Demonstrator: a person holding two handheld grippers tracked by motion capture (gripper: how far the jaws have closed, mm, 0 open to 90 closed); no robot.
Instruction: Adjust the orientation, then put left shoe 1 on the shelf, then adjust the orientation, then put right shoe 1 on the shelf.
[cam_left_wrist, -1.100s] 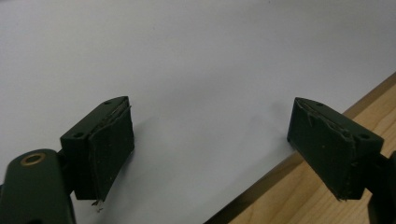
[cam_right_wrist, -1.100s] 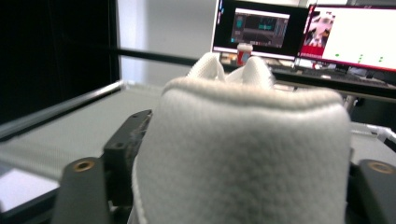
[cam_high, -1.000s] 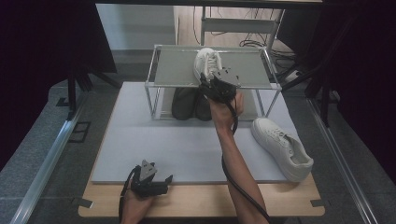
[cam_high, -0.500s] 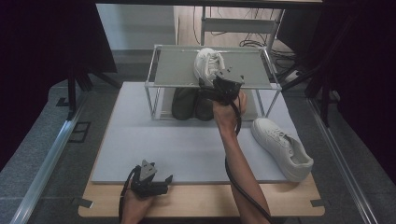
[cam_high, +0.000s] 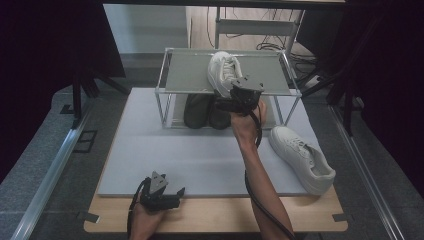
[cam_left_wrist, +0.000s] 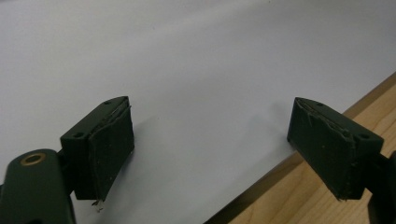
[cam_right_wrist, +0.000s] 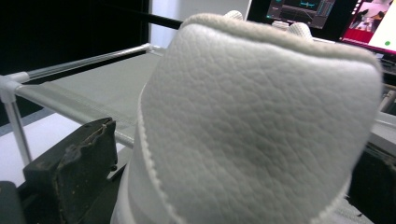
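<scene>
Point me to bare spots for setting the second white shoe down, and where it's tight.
Free: the rack's top shelf left of the white shoe already there, and the grey mat between the rack and the left claw. Tight: the lower shelf, where dark shoes sit, and the rack's front middle, where the right claw sits open at that shoe's heel.

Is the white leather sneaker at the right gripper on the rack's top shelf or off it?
On it: the white leather sneaker rests on the rack's grey top shelf, heel between the right gripper's just-opened jaws.
</scene>
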